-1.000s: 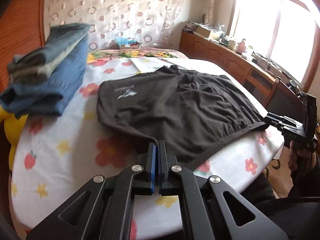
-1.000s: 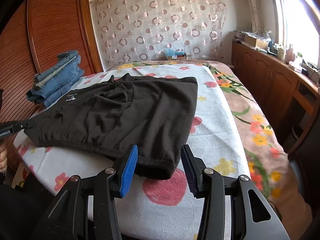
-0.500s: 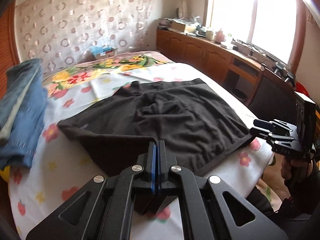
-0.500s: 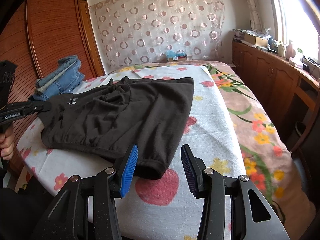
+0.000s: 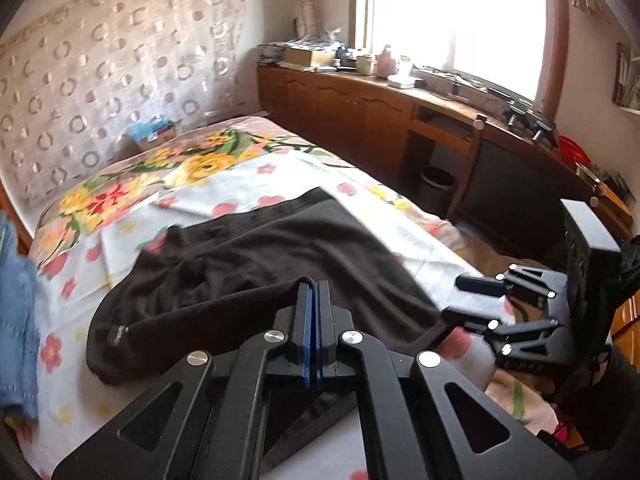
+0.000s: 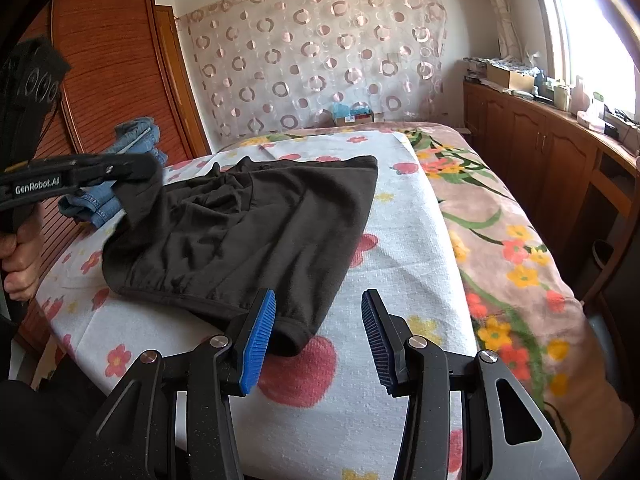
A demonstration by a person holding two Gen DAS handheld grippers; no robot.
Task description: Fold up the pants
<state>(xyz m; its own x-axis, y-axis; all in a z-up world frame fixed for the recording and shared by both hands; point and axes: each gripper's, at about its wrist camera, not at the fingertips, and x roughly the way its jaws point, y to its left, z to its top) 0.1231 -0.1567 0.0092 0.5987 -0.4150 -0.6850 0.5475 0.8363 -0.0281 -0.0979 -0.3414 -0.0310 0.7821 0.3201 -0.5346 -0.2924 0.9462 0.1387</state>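
Left wrist view: the left gripper (image 5: 313, 312) is clamped on an edge of the black pants (image 5: 280, 264), lifted above the bed (image 5: 240, 184); a small white logo on them is unreadable.

Right wrist view: the right gripper (image 6: 318, 336) has its jaws apart, empty, over the pants' (image 6: 248, 236) corner at the bed's (image 6: 400, 264) near edge. The left gripper (image 6: 132, 170) reads "GenRobot.AI".

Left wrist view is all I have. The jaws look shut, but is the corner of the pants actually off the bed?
Observer: Yes. The left gripper holds one corner of the black pants raised above the bed.
Operator: Has the right gripper got the other end?
Observer: No. The right gripper is open, and the near hem lies by its left pad, not pinched.
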